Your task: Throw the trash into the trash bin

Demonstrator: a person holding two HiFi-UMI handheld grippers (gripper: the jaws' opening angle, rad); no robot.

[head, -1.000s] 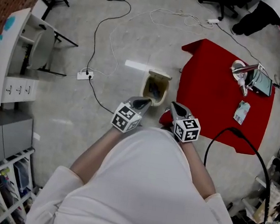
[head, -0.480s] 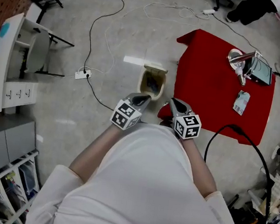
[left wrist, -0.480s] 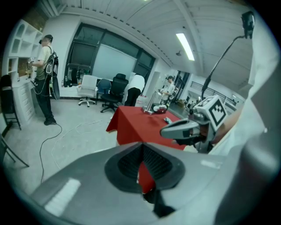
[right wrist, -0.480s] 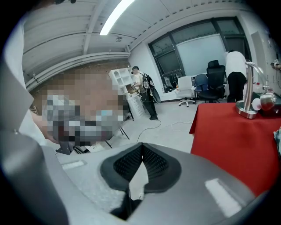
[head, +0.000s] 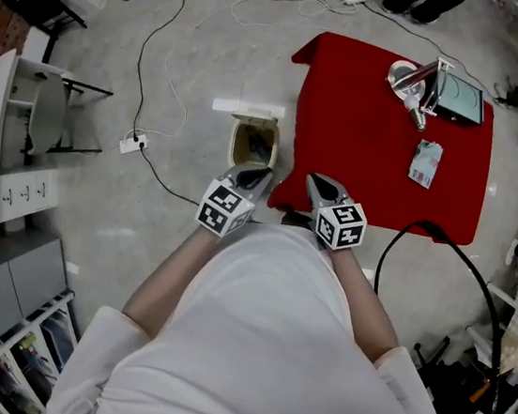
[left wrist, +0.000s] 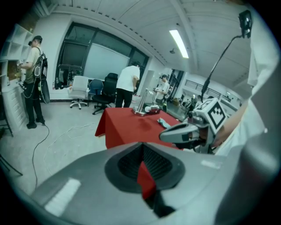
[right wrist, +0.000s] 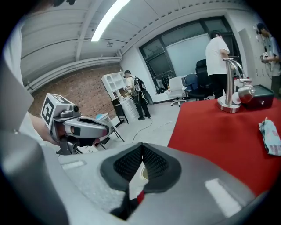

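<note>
A crumpled pale packet [head: 425, 164] lies on the red-covered table [head: 369, 159]; it also shows at the right edge of the right gripper view as the packet [right wrist: 270, 136]. A beige trash bin [head: 253, 144] stands open on the floor at the table's left edge. My left gripper [head: 253, 177] hovers just short of the bin, shut and empty. My right gripper [head: 321, 189] is over the table's near left corner, shut as well, nothing in it. In the left gripper view the jaws [left wrist: 141, 147] meet, with the red table [left wrist: 131, 125] beyond.
A metal stand [head: 416, 80] and a black box [head: 460, 95] sit at the table's far end. Cables and a power strip [head: 133, 144] cross the floor on the left, near a white desk [head: 7, 140]. A thick black cable [head: 443, 249] curves at right. People stand in the background.
Both grippers have moved forward together, closer to the bin and the table's near corner. Bin and table now lie lower and further left in the head view. Both stay shut.
</note>
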